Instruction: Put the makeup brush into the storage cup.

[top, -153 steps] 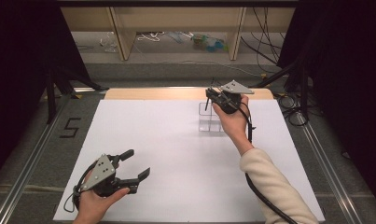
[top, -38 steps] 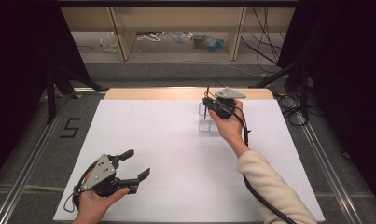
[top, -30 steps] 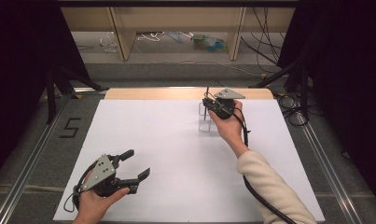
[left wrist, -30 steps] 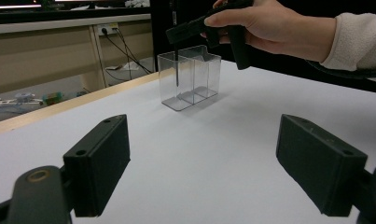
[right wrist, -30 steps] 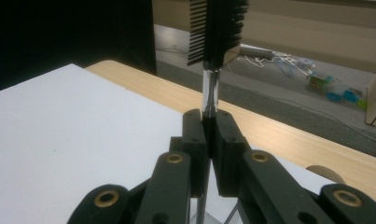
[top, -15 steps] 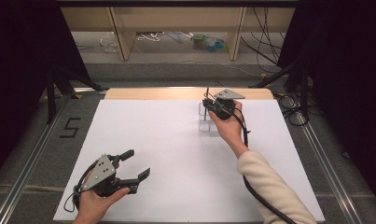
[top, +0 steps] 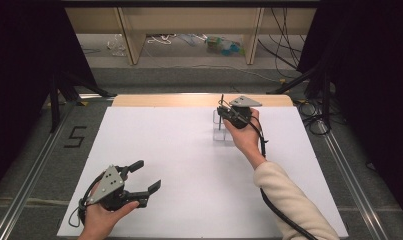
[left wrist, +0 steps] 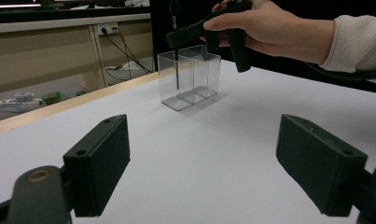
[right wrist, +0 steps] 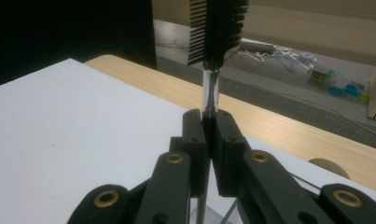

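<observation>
Up close, the right hand-held gripper (right wrist: 209, 123) pinches a brush (right wrist: 217, 32); left hand-held gripper (top: 145, 176) spread.

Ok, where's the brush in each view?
High view: upper middle, the brush stands upright in the right gripper over the clear box.
Left gripper view: top middle, the brush reaches into the box.
Right gripper view: top centre, bristles above shut jaws.
Shared landmark: wooden table edge.
</observation>
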### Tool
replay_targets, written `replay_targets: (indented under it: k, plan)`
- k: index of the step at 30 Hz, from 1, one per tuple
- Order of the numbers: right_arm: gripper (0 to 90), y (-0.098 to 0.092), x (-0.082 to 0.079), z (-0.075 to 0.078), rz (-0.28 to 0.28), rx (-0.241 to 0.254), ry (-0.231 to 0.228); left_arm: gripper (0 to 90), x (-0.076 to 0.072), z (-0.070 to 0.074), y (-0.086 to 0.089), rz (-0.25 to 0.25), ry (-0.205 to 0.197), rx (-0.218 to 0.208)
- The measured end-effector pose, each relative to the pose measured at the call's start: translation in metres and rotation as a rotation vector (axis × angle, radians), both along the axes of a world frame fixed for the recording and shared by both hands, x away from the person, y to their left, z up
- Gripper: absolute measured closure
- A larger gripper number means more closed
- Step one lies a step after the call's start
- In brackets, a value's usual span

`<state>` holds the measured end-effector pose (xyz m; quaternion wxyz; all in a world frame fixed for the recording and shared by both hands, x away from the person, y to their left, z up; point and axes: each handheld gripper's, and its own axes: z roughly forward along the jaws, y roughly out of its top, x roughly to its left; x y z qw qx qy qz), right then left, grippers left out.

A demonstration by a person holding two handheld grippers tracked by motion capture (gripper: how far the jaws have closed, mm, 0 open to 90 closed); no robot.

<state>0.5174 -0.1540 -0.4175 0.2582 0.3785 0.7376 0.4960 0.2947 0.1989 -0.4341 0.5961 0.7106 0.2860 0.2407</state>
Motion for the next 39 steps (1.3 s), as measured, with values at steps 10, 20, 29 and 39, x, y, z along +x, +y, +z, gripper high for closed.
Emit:
replay_targets:
  k: [10,20,29,39]
  plan:
    - [45.9,0.001,0.001,0.002,0.006,0.009,0.012,17.3,0.0,0.0,0.0,0.001,0.0,0.0]
    - [17.2,0.001,0.001,0.005,-0.005,-0.016,0.008,17.3,0.0,0.0,0.0,0.001,-0.001,0.001]
    - [17.1,-0.003,-0.002,0.009,-0.008,-0.018,0.006,17.3,0.0,0.001,0.001,0.002,-0.002,0.002]
    - [17.2,-0.01,-0.012,0.015,0.003,-0.014,-0.009,17.3,0.0,0.001,0.0,0.003,-0.003,0.002]
